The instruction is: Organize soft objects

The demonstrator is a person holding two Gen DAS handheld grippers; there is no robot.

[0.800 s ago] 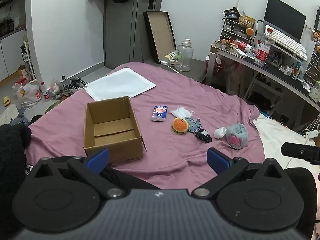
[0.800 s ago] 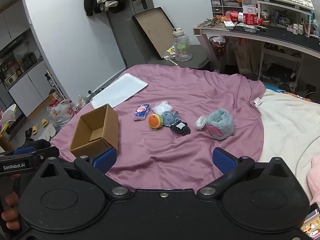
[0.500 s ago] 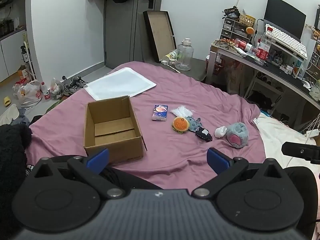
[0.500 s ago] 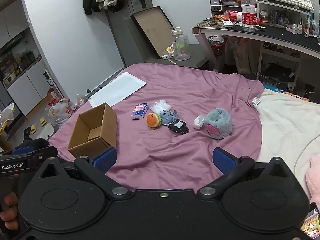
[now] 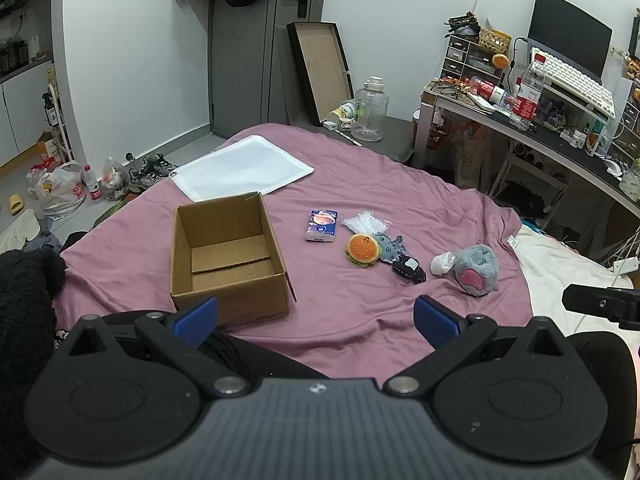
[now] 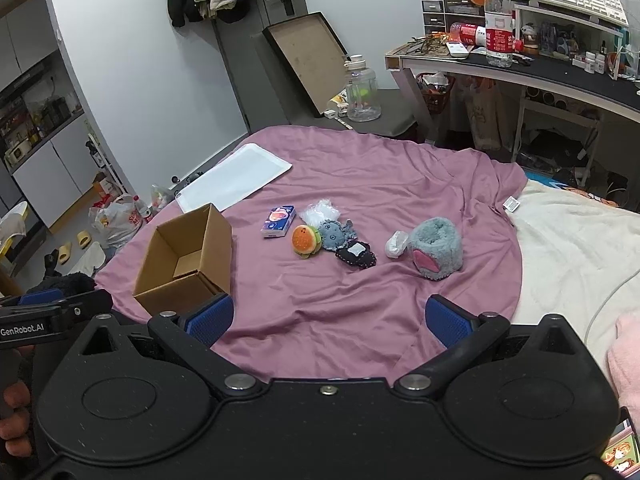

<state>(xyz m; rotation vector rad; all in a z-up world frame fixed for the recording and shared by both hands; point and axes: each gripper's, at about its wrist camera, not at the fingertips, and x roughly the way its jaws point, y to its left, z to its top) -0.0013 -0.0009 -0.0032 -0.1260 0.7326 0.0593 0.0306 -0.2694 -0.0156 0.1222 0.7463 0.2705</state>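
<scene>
Soft plush toys, an orange burger (image 5: pixel 362 249) and a grey furry one (image 5: pixel 477 269), are laid on the mauve bedsheet (image 5: pixel 360 184) beside an open brown cardboard box (image 5: pixel 226 254). Both the left hand-held gripper (image 5: pixel 316 315) and the right hand-held gripper (image 6: pixel 329 317) are held spread wide, with nothing gripped.

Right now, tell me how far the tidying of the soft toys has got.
Nothing looks done: the cardboard box is empty. Nothing is in hand either; the left gripper and right gripper are both open, held back from the bed. Everything is left: the burger toy, the grey plush, the dark pouch, the fluffy grey toy and the tissue pack lie on the purple sheet.
</scene>
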